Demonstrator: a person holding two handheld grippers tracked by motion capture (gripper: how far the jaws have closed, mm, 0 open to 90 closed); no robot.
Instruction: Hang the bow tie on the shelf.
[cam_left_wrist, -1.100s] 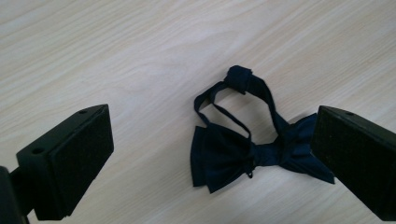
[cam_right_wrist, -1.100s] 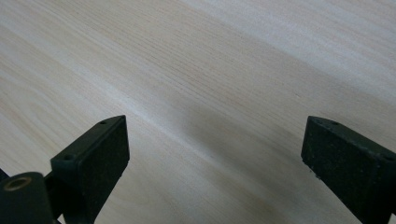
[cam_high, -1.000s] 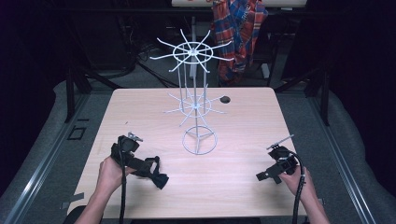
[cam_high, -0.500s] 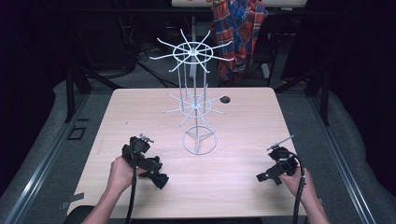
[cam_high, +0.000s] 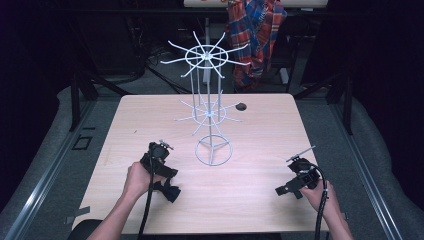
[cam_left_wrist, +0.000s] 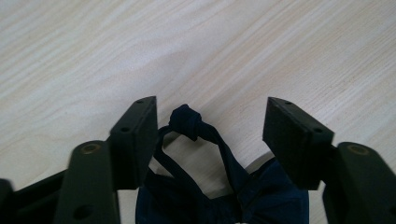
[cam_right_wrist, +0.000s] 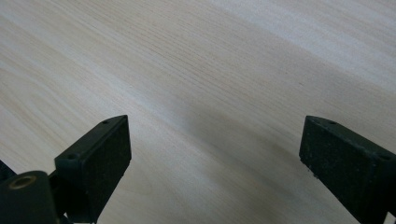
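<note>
High view: left gripper (cam_high: 169, 189) shifted right, jaws closing around dark pouch (cam_left_wrist: 205, 186), not touching.

**A dim recording room set up like a lab**

A pale wooden table (cam_high: 150, 120) stands alone under bright light while the room around it stays dark. Grey padded matting (cam_high: 45, 175) and metal rails (cam_high: 55, 170) run beside the table. Behind the table, black stand legs (cam_high: 82, 85) and cables (cam_high: 165, 75) crowd the floor, and a plaid shirt (cam_high: 255, 35) hangs there.
</note>
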